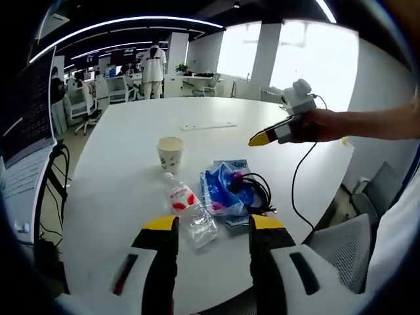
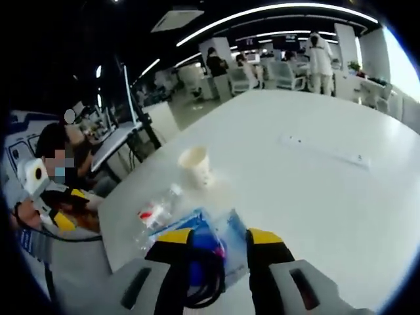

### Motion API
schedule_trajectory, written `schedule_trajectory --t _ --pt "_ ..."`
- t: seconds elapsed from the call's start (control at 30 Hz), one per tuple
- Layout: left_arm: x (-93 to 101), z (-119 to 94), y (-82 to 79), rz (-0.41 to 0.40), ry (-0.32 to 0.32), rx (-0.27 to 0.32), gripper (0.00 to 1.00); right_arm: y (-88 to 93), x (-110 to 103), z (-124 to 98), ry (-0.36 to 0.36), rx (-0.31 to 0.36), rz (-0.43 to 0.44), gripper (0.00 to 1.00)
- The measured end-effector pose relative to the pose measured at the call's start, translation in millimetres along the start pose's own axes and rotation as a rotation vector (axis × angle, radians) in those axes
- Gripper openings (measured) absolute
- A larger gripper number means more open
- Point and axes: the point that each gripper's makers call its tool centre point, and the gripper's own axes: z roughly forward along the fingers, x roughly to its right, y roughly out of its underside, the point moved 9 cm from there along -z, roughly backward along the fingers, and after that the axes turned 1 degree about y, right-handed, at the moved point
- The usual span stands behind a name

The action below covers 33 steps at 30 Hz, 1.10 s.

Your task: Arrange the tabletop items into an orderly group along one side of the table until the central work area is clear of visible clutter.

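On the white table [image 1: 131, 170] three items lie in a loose cluster toward its near edge: a paper cup [image 1: 170, 153] stands upright farthest from the left gripper, a clear water bottle [image 1: 189, 213] with a red label lies on its side just nearer, and a blue plastic bag [image 1: 225, 190] with a coiled black cable [image 1: 256, 191] on top lies to the bottle's right, touching or nearly touching it. The left gripper [image 1: 211, 226] hovers over the near end of the bottle with its yellow-tipped jaws apart and nothing between them, probably lining up to take the bottle first. In the right gripper view, the right gripper [image 2: 217, 239] hangs just above the blue bag, jaws likewise apart and empty, seemingly poised to take the bag and cable. A long flat white strip [image 1: 209, 125] lies well apart on the far side, so it also needs gathering.
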Motion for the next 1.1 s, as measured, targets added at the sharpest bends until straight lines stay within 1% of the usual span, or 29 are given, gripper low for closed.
schedule_trajectory --t 0.13,0.27,0.37,0.47,0.57,0.77,0.9,1.0,1.1 --pt "-0.5 1 -0.6 -0.006 0.011 -0.002 0.42 10.5 2 -5 0.001 0.007 0.021 0.33" --pt "-2.2 1 0.1 -0.011 0.014 -0.008 0.42 22.4 1 -13 0.006 0.015 0.060 0.35" --pt "-5.1 1 0.7 -0.013 0.017 -0.015 0.41 32.5 7 -16 0.008 0.025 0.089 0.35" --pt "-8.7 1 -0.2 -0.012 0.021 -0.020 0.41 40.1 7 -21 0.004 0.030 0.103 0.36" --pt "-12.0 3 -3.2 -0.020 0.024 -0.019 0.41 46.7 3 -27 -0.009 0.036 0.125 0.38" --pt "-17.9 8 -7.7 -0.052 0.033 -0.016 0.41 56.9 -4 -36 -0.007 0.059 0.138 0.40" --pt "-23.4 13 -8.8 -0.062 0.037 -0.025 0.41 68.7 -11 -43 -0.003 0.075 0.152 0.40" --pt "-29.0 17 -9.0 -0.069 0.039 -0.039 0.41 81.4 -15 -46 -0.007 0.069 0.161 0.42" --pt "-33.7 20 -10.1 -0.086 0.038 -0.045 0.41 89.4 -16 -49 0.002 0.068 0.177 0.43"
